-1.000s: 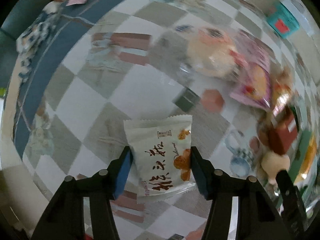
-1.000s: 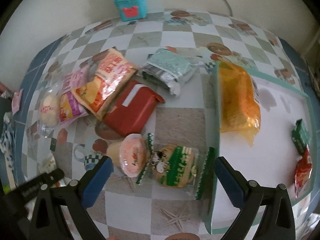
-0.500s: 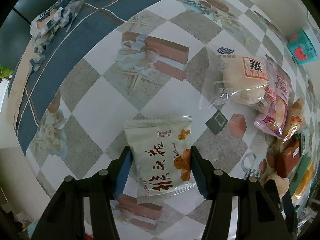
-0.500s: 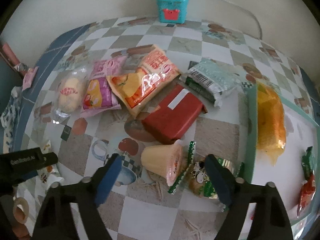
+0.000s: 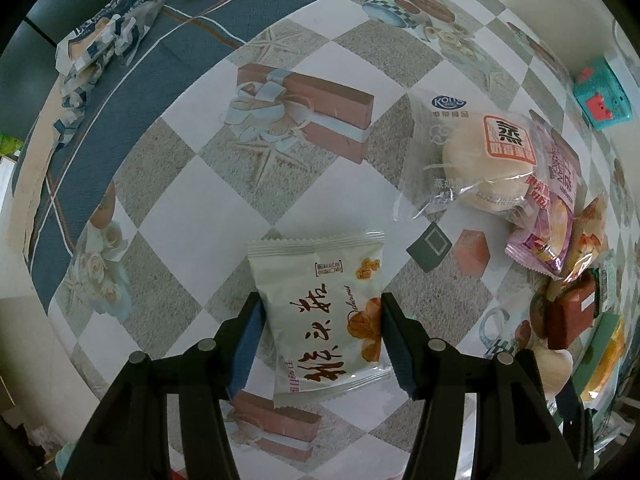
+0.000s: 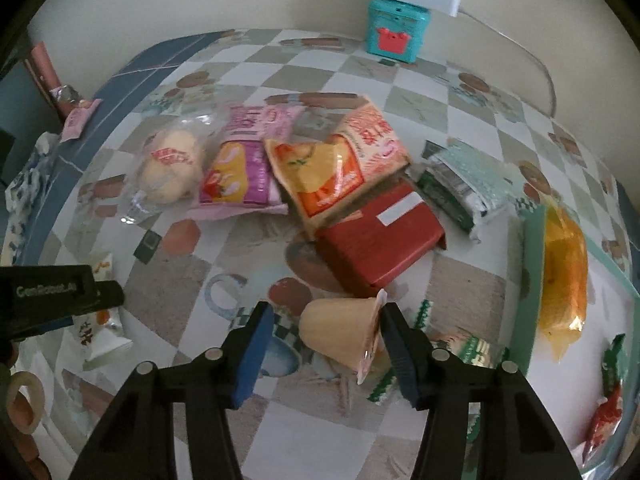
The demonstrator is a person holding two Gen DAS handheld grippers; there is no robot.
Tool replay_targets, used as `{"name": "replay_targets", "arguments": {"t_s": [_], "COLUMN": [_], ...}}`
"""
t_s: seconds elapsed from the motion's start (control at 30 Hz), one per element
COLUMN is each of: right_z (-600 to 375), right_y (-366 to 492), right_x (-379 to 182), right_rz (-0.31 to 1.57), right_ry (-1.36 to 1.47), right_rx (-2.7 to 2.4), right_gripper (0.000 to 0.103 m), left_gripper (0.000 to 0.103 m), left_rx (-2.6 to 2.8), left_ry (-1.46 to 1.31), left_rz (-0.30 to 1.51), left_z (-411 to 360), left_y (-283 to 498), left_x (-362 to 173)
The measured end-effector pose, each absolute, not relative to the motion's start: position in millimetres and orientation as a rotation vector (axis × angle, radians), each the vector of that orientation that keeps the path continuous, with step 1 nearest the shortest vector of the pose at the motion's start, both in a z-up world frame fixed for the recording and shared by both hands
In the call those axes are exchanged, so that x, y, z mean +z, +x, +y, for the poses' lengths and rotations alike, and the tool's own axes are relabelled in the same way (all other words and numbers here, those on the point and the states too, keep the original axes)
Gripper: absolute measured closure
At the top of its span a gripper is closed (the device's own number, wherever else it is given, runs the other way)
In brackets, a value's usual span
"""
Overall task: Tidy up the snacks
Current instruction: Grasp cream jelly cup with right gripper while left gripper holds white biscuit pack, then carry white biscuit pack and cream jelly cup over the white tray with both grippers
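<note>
My left gripper (image 5: 322, 338) is shut on a white snack packet (image 5: 324, 312) with brown writing and holds it over the checkered tablecloth. It shows at the left of the right wrist view (image 6: 98, 332). My right gripper (image 6: 326, 346) is open around a tan jelly cup (image 6: 340, 330) lying on its side, its right finger close to the cup's lid. Beyond it lie a red box (image 6: 380, 242), an orange bag (image 6: 340, 168), a pink bag (image 6: 246, 168), a bun in clear wrap (image 6: 168, 168) and a green pack (image 6: 460, 184).
A teal-rimmed tray (image 6: 534, 280) at the right holds a yellow bag (image 6: 564, 276) and small sweets (image 6: 608, 408). A green cookie packet (image 6: 472, 350) lies by the cup. A teal box (image 6: 396, 26) stands at the wall. A blue-white wrapper (image 5: 104, 32) lies at the far left.
The right gripper has moved forward and narrowed around the jelly cup. The left gripper still holds the white packet and has shifted slightly over the cloth.
</note>
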State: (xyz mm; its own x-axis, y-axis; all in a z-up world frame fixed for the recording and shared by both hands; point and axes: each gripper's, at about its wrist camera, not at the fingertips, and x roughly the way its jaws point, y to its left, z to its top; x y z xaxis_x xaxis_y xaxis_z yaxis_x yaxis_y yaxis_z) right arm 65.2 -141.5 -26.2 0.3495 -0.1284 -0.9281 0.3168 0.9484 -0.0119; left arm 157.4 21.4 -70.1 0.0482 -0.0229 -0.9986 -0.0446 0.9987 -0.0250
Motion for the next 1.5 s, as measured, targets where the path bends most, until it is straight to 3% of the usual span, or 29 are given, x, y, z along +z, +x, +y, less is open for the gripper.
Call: {"name": "replay_targets", "arguments": {"t_s": [0.73, 1.5], "right_z": [-142.0, -174.8], "right_y": [61.9, 45.8], "right_x": [-21.9, 41.2], "right_rz": [1.154, 0.983], "right_ry": [0.153, 0.349], "right_rx": [-0.322, -0.307], "right_gripper": [0.06, 0.061], "left_gripper": [0.047, 0.049], "left_rx": [-0.006, -0.073], "left_ry": [0.024, -0.05], "left_rz": [1.444, 1.347], "left_z": [9.6, 30.1], "left_y": [153.6, 142.6], "left_x": [-52.0, 7.6]}}
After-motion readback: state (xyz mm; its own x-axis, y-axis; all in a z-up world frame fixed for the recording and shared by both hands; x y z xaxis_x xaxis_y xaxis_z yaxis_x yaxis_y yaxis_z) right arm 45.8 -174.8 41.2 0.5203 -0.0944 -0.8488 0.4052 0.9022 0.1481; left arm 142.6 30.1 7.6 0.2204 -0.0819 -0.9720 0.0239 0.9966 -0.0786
